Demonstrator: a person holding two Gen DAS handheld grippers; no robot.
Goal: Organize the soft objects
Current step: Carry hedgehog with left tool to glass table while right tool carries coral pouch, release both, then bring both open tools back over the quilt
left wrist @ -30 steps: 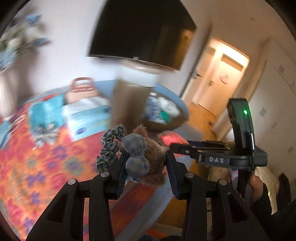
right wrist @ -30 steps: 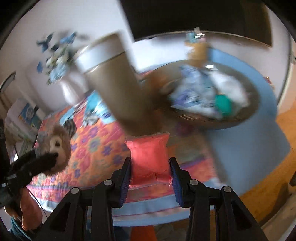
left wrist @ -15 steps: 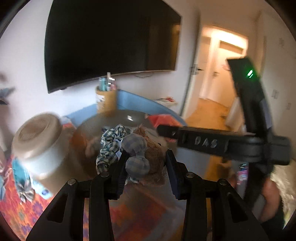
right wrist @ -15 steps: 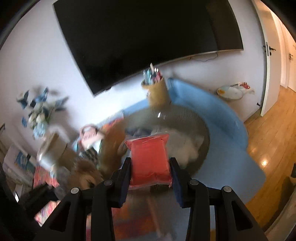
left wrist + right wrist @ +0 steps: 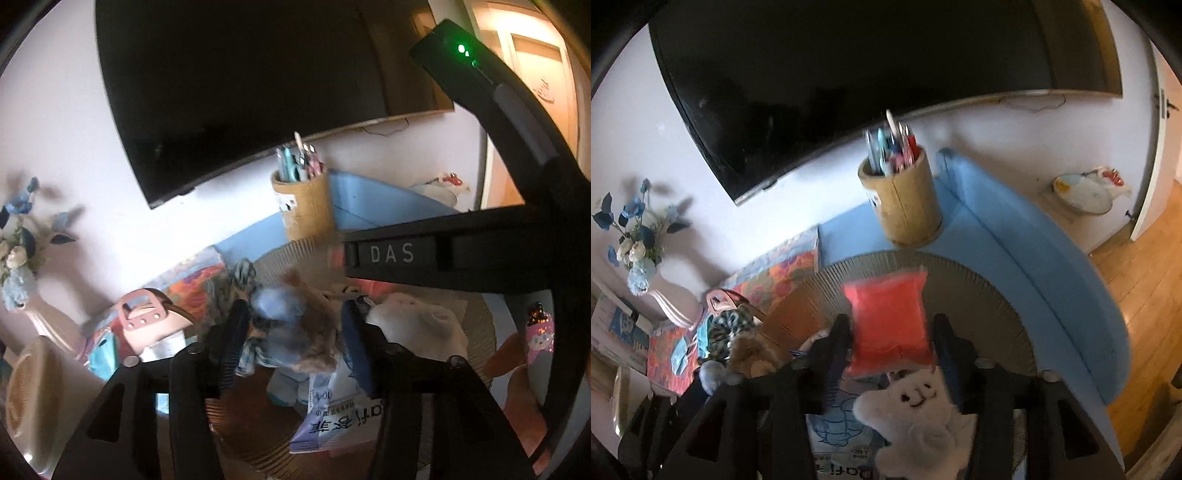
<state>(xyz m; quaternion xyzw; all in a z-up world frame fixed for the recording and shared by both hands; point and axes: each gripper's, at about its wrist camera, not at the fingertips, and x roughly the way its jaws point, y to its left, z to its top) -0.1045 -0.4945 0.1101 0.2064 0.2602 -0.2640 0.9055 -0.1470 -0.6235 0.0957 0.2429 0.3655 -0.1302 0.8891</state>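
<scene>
**Both soft items over the basket, drop not yet done**

Progress: the woven basket (image 5: 997, 295) already had a white plush (image 5: 919, 417) and a printed soft pack (image 5: 340, 421) lying in it. Two more items were not yet released, so I'd judge the task partly done. Left to do, as far as I could tell: let go of both over the basket. More cloth-like stuff lay on the colourful tablecloth (image 5: 783, 269) beside the basket; blurred, can't say what it was.

Left gripper (image 5: 295, 332): my fingers (image 5: 232, 332) were clamped on the brown stuffed toy (image 5: 314, 332) with its blue-check fabric. It sat between the pads, above the basket interior, close over the pack. Touching or not, I couldn't tell.

Right gripper (image 5: 890, 347): fingers (image 5: 838, 350) flanked the red pouch (image 5: 890, 321). It looked motion-blurred, and the pads seemed slightly off its sides, so I couldn't tell if I had a grip or had just let go. The pouch was over the basket, above the white plush.

Pose: both grippers pointed down and forward at the basket, side by side, right one crossing close in front of the left's view. A pen holder (image 5: 901, 203) stood just behind the basket.
</scene>
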